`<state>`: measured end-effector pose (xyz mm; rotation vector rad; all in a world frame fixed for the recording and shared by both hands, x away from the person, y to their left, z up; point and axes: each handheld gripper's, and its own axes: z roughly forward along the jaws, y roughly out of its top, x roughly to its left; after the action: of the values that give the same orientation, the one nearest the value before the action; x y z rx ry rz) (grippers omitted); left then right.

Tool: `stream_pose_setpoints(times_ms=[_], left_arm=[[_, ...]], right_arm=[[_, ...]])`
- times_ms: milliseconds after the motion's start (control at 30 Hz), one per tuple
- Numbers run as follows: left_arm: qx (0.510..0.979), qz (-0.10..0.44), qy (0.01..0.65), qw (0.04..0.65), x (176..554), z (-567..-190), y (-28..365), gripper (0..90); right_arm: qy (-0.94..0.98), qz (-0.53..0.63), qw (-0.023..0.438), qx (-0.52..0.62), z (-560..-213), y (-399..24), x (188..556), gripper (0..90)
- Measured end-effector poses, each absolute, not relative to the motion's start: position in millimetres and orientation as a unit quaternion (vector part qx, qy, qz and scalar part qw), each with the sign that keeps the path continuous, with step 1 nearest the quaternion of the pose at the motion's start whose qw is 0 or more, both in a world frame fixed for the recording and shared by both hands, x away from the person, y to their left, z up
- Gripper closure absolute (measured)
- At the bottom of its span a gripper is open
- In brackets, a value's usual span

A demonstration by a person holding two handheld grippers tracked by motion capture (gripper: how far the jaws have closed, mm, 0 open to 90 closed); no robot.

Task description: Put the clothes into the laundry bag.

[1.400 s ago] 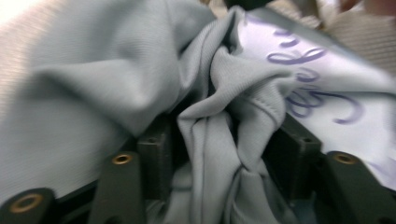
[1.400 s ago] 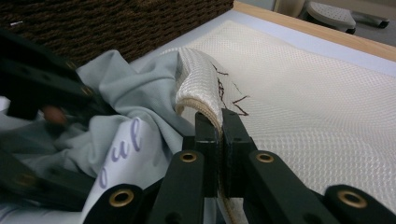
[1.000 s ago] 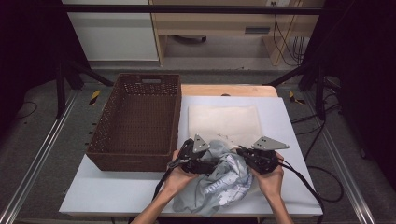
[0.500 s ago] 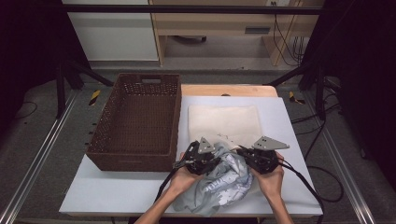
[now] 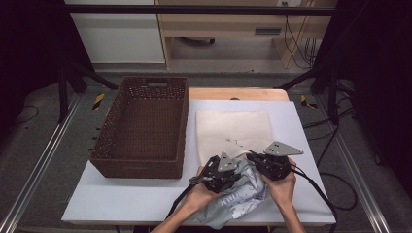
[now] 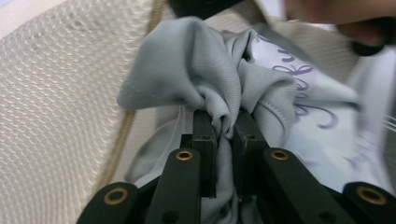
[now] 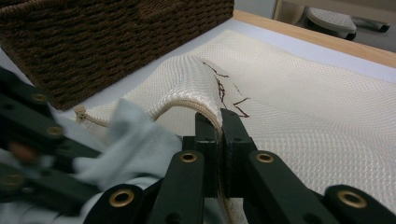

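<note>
On the left of the table, a brown wicker basket (image 5: 141,126) is standing on the white board (image 5: 126,201), and nothing is showing inside it from above. Moving right, a cream mesh laundry bag (image 5: 233,128) is lying flat on the board just beside the basket, with its near edge reaching toward us.

We are holding the left gripper (image 5: 232,175) at that near edge. Its jaws have just been closing, and in the left gripper view they are now pinching a bunched fold of the grey T-shirt (image 6: 205,79) between their pads (image 6: 204,133). The shirt, printed with purple lettering, is lying crumpled at the front of the board between our two hands, touching the near edge of the mesh bag and partly resting over it.

Further right, we are holding the right gripper (image 5: 252,158), which is clamping the corded rim of the bag (image 7: 299,107). In the right gripper view that rim is rising in a small arch off the board, with the shirt (image 7: 135,135) sitting just to its left and the basket (image 7: 93,42) behind.
</note>
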<state>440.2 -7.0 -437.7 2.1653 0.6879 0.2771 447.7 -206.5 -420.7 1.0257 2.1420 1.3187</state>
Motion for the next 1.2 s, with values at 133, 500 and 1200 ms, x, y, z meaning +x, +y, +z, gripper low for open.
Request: stream_pose_setpoints(times_ms=[133,500,1200], left_arm=[[0.859,0.129,0.306,0.391,457.3,-448.6,-16.1,80.8],[0.843,0.148,0.313,0.412,454.3,-441.6,1.5,57.2],[0.851,0.084,0.312,0.415,422.7,-470.8,16.4,29.1]], right_arm=[[0.769,0.479,0.211,0.367,-419.6,-206.9,447.0,87.5],[0.773,0.472,0.214,0.366,-420.4,-207.1,446.7,87.5],[0.777,0.468,0.215,0.364,-421.7,-206.5,446.3,87.4]])
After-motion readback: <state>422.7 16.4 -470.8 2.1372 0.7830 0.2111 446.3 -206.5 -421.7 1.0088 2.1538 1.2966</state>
